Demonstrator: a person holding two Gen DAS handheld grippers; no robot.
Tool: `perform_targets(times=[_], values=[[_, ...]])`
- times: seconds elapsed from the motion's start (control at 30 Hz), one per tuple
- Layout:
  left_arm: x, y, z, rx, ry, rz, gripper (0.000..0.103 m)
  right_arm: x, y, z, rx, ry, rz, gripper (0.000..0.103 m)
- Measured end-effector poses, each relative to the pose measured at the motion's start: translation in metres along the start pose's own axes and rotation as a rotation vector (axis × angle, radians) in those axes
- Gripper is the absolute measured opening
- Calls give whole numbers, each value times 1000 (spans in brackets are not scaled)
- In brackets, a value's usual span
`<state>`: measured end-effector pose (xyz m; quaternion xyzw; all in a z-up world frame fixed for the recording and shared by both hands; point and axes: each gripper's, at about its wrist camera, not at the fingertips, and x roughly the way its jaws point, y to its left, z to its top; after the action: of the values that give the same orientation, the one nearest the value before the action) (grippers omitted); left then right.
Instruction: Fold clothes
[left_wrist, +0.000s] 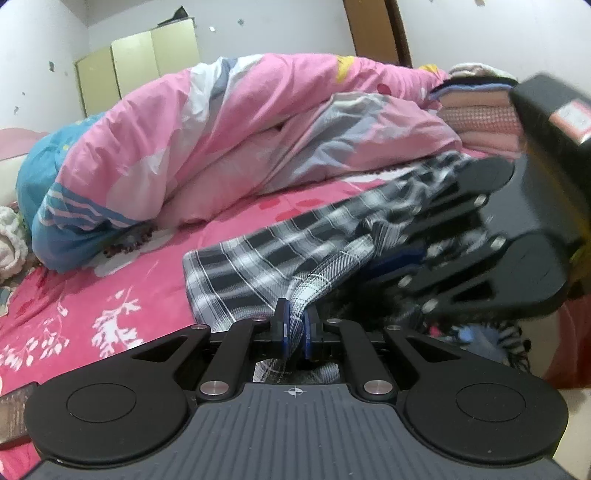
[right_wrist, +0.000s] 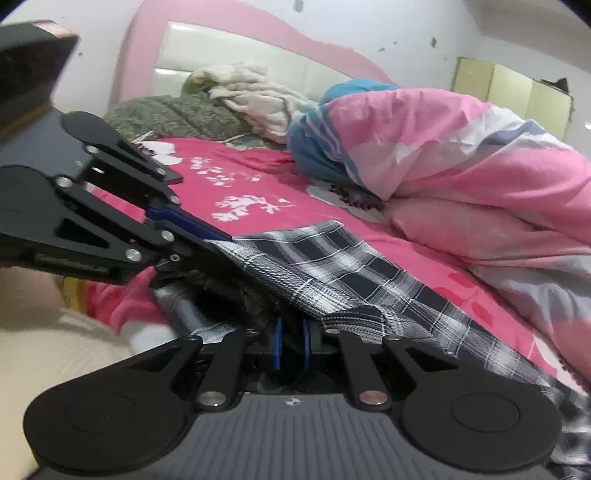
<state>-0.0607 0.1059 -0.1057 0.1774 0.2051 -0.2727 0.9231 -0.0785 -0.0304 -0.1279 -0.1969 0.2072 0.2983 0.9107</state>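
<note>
Two grippers, one garment. Both have an edge of the plaid shirt (left_wrist: 258, 266) pinched and are carrying it low over the near edge of the bed (left_wrist: 92, 288).

Left gripper (left_wrist: 294, 328): blue pads pressed together with a bunched fold of plaid between them, cloth running forward and up-right from the tips. Reads as a corner grab, so the fabric hangs from a point and the edge stays taut toward the other gripper.

Right gripper (right_wrist: 291, 345): pads close together, dark cloth sitting in the gap and plaid draped over the right finger. Looks clamped on the shirt, though the contact itself is shadowed. In the left view it sits right of and ahead of the left tips; the image is motion-blurred.

Shirt spans between the two, forward of both. Far part touches the pink floral sheet, near part is lifted. My read: mid-fold, holding two points of one edge so the panel can be swung over flat.

Rolled quilt (left_wrist: 221, 129) lies well beyond the tips, across the bed, apart from the shirt. Folded stack (left_wrist: 476, 110) is far right in the left view; probably where finished items go. More dark clothes (left_wrist: 480, 339) sit below-right of the left gripper, near the bed edge.

Risk: uneven tension skews the fold.
</note>
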Motion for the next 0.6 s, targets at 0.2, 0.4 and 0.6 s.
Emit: perform_targets(times=[0.2,0.4,0.6], values=[[2,-2,-4,38,30,-20,6,-42,-28,1,-15,-92,118,54],[4,-4,-4,117,57,-28,6,-11,-50,-8,-97,18,67,61],[4,-2,-7,169,87,-37,6,-9,-45,-14,-107,22,68,10]])
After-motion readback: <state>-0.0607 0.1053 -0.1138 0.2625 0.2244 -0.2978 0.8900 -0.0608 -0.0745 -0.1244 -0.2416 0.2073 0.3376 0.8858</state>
